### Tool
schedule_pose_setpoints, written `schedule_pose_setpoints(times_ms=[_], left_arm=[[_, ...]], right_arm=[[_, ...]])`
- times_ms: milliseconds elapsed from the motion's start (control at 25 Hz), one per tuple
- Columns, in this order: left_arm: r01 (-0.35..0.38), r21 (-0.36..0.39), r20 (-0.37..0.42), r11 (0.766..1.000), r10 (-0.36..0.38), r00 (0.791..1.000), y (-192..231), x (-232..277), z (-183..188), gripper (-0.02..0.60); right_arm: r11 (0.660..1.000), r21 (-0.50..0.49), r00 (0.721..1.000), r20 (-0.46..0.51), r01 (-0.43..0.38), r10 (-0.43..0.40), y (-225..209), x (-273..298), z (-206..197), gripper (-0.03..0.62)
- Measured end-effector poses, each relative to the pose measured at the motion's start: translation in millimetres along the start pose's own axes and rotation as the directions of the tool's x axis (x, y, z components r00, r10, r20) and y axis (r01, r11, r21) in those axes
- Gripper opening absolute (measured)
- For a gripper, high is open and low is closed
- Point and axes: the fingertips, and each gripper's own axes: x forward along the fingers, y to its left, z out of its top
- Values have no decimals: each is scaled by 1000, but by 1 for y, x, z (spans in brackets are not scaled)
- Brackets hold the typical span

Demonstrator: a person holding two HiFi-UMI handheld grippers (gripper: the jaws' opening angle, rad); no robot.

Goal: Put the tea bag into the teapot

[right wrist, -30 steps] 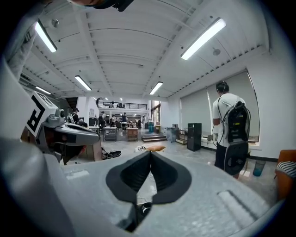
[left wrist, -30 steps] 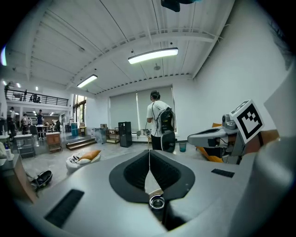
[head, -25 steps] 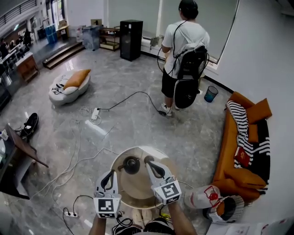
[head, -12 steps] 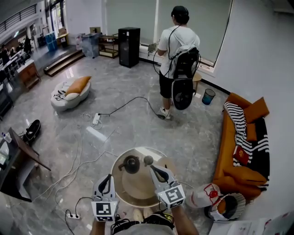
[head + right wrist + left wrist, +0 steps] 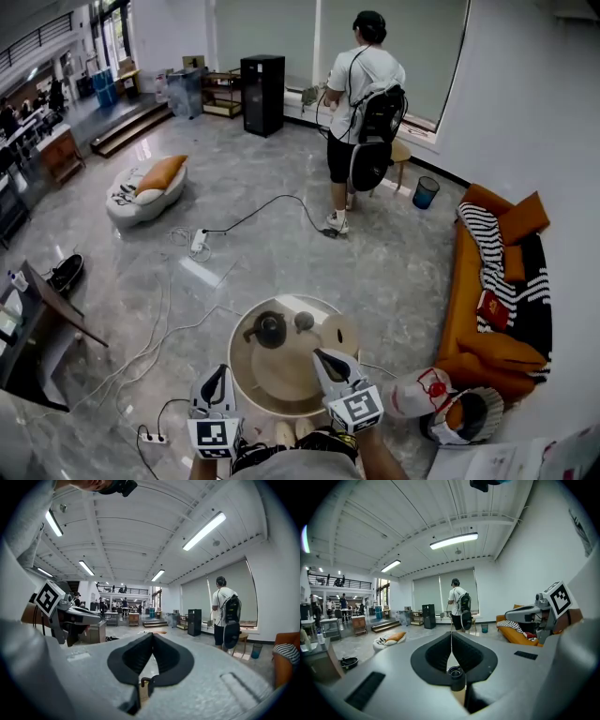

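The left gripper (image 5: 220, 371) and right gripper (image 5: 322, 356) hold closed, empty jaws low in the frame by the round beige surface (image 5: 281, 373), where the dark round teapot (image 5: 269, 329) sits beside perhaps its grey lid (image 5: 304, 322).

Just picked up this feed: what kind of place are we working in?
Probably a big open lobby or lounge: a wide polished stone floor, an orange sofa, and a low round table with a teapot.
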Motion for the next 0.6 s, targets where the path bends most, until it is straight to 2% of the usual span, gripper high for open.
schedule_pose_setpoints(times_ms=[600], left_arm=[[1, -1, 8, 1000, -1, 1000, -9, -9, 6, 21]], right_arm=[[1000, 13, 1000, -3, -10, 10, 5, -9, -2, -2]])
